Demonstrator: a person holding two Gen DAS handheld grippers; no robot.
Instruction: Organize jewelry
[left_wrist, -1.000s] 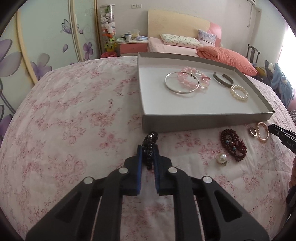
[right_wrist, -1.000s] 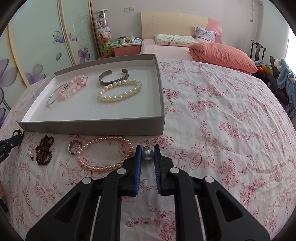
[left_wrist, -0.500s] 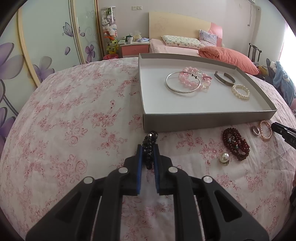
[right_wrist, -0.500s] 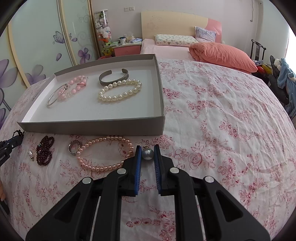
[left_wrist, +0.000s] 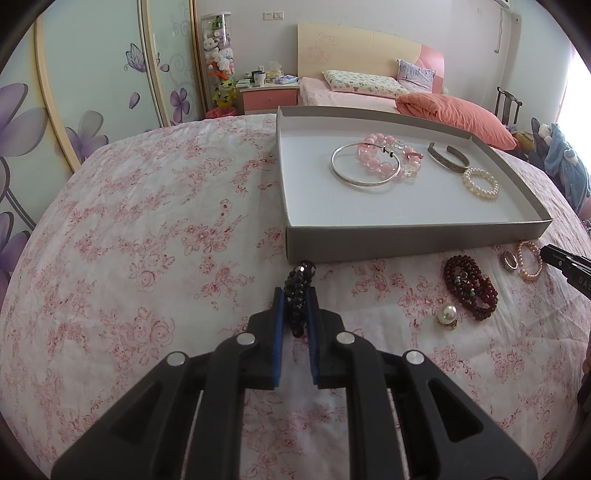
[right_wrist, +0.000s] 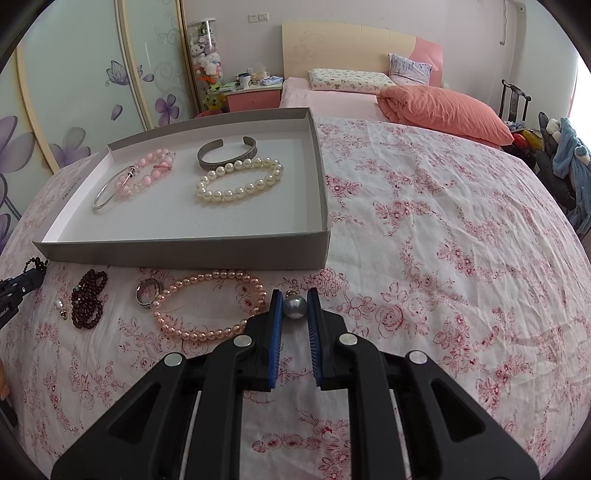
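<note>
My left gripper (left_wrist: 295, 308) pinches the black bead bracelet (left_wrist: 300, 291) just short of the grey tray (left_wrist: 406, 242); my right gripper (right_wrist: 294, 308) clamps a grey pearl (right_wrist: 294, 306).

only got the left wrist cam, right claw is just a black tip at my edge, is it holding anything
Observer: Yes, the right claw is shut on a round grey pearl pendant.
Operator: over the tray yet
Observer: No, it is short of the grey cardboard tray's near wall, above the floral bedspread.
Operator: that pink strand, whole loop
Observer: Yes, the pink pearl strand lies as a closed oval beside the claw.
</note>
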